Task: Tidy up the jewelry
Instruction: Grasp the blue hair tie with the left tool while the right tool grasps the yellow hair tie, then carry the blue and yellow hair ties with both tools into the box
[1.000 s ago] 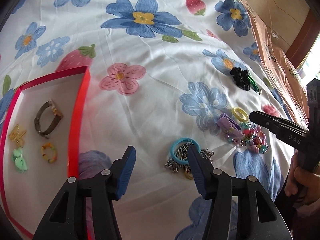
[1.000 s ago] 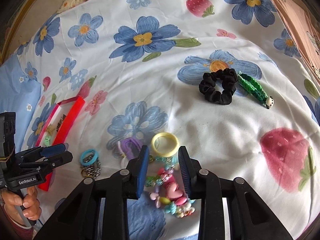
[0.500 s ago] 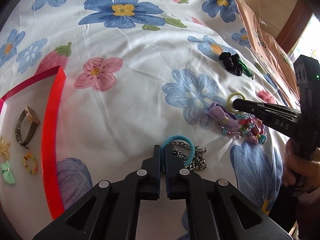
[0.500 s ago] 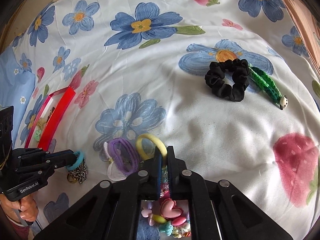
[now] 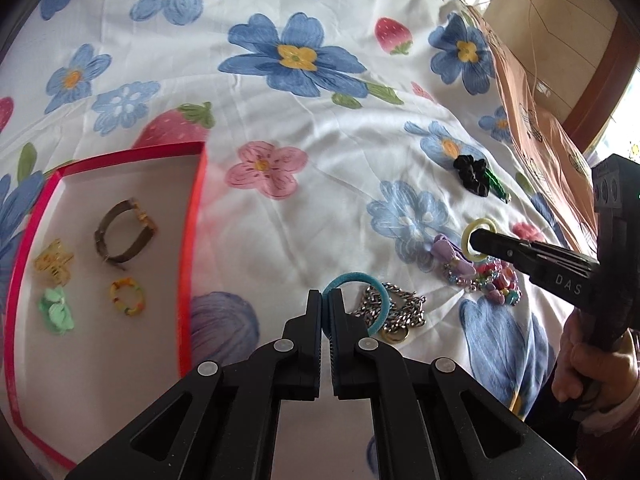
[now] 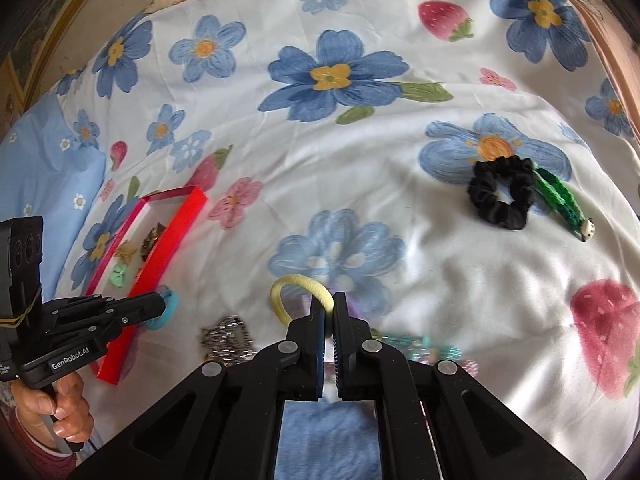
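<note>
My left gripper [image 5: 325, 298] is shut on a teal hair tie [image 5: 362, 280], lifted off the bed; it also shows in the right wrist view [image 6: 166, 308]. My right gripper [image 6: 329, 300] is shut on a yellow hair tie [image 6: 298, 284], also seen in the left wrist view [image 5: 482, 226]. A red tray [image 5: 192, 240] at the left holds a brown bracelet [image 5: 120, 236], a yellow claw clip [image 5: 54, 262], a green clip [image 5: 56, 312] and a small multicoloured ring [image 5: 128, 296]. A silver chain [image 5: 400, 308], a purple bow tie [image 5: 452, 256] and beaded bracelets [image 5: 498, 284] lie on the sheet.
A black scrunchie [image 6: 502, 196] and a green braided band [image 6: 560, 200] lie farther out on the floral bedsheet [image 6: 360, 152]. A blue pillow [image 6: 44, 184] sits at the left. A peach cloth [image 5: 536, 128] and a wall border the right.
Both grippers went from open to shut, the left on the teal tie and the right on the yellow tie, and both ties are lifted. The left gripper has swung toward the tray.
</note>
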{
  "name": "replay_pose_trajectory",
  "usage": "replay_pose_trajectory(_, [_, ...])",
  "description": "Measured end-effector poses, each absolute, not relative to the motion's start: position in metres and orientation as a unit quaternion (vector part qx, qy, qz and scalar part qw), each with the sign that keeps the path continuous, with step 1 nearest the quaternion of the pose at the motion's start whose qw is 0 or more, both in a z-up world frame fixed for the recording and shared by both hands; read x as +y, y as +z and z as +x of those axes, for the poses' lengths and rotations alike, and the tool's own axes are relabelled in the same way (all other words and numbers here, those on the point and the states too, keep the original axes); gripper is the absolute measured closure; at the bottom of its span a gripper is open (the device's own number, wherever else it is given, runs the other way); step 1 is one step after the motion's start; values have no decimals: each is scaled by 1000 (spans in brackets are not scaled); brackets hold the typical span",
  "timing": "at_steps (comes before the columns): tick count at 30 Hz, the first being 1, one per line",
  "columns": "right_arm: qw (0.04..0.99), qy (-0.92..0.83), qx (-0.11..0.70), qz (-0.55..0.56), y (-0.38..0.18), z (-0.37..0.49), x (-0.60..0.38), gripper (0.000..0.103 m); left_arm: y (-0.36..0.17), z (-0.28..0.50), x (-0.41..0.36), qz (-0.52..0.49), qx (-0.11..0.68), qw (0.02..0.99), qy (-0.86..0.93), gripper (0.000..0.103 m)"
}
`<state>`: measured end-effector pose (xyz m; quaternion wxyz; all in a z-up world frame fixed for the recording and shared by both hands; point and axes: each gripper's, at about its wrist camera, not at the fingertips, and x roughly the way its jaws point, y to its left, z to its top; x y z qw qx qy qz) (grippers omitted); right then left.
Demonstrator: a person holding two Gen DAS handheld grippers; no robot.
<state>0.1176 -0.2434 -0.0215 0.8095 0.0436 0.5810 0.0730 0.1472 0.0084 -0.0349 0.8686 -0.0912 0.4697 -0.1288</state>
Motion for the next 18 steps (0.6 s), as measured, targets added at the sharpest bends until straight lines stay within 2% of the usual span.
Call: replay_pose_trajectory(18, [790,163,589,39,-23,108,-156,100,-8,88,84,-134,442,885,-62,101])
